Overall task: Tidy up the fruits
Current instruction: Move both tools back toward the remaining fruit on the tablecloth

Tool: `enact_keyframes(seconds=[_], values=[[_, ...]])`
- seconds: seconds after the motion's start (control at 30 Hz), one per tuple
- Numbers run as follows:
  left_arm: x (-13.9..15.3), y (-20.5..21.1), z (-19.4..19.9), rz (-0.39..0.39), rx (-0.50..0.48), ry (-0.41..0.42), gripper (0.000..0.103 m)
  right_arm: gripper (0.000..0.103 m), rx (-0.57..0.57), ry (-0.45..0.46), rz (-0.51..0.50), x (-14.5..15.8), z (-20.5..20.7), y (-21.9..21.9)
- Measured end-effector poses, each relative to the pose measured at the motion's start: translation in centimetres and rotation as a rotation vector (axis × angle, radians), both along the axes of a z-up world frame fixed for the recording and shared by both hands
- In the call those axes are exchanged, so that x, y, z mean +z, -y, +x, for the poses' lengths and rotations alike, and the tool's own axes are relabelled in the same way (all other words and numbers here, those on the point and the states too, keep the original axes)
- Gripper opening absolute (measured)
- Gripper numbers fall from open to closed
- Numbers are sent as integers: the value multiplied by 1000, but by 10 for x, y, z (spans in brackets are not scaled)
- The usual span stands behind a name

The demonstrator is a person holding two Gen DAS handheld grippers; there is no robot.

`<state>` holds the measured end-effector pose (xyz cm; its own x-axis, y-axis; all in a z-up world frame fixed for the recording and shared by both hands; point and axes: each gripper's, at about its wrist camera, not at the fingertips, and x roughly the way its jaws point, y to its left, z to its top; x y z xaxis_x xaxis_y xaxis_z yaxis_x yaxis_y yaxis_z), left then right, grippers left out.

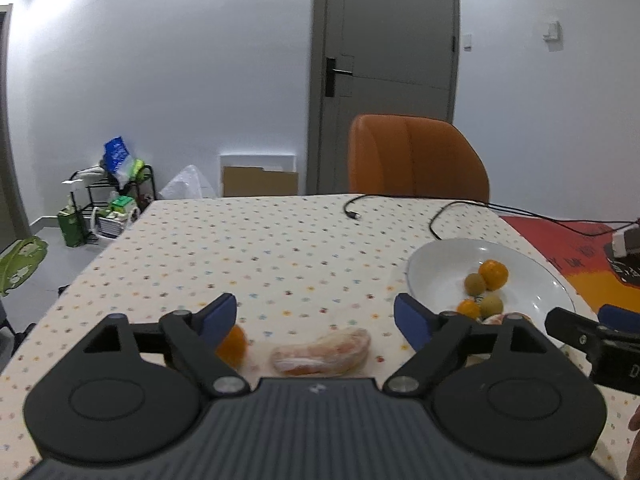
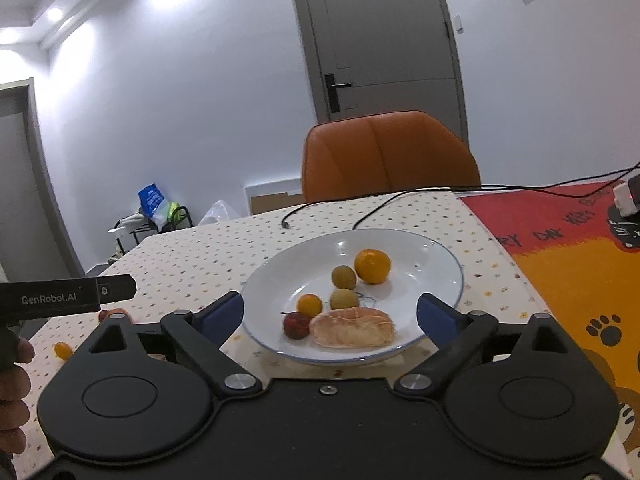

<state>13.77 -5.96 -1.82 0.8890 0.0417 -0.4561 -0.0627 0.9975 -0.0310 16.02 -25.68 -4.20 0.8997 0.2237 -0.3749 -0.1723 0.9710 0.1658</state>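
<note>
Your left claw [image 1: 315,320] stands wide open and holds nothing; a peeled, pale orange citrus segment [image 1: 321,351] lies on the dotted tablecloth of the table [image 1: 248,248] right between its blue-padded fingers [image 1: 218,318], touching neither. A small round orange fruit [image 1: 233,345] sits just behind the left finger, partly hidden by it; you cannot tell whether they touch.

Your right claw [image 2: 331,316] is also spread wide and empty, hovering at the near rim of the white round plate [image 2: 436,264]. In the plate, just ahead of the claw, lie a second peeled citrus segment [image 2: 353,327] with a dark red fruit [image 2: 295,325] touching its left end. Beyond them sit a small orange fruit [image 2: 309,305], two greenish-brown round fruits [image 2: 344,298], and farthest off a larger orange [image 2: 372,266]. Left of this claw, more small fruit [image 2: 62,350] rest on the table.
</note>
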Motion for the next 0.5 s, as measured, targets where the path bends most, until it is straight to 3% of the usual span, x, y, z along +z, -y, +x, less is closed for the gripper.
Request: enact_keyframes(seconds=[0.1, 0.23, 0.5], values=[[1, -7, -6, 4, 17, 0, 87, 103, 3, 12, 3, 4, -4, -6], [0, -18, -14, 17, 49, 0, 93, 103, 15, 12, 19, 8, -6, -12], [6, -37, -29, 10, 113, 13, 94, 103, 41, 9, 15, 11, -12, -27]])
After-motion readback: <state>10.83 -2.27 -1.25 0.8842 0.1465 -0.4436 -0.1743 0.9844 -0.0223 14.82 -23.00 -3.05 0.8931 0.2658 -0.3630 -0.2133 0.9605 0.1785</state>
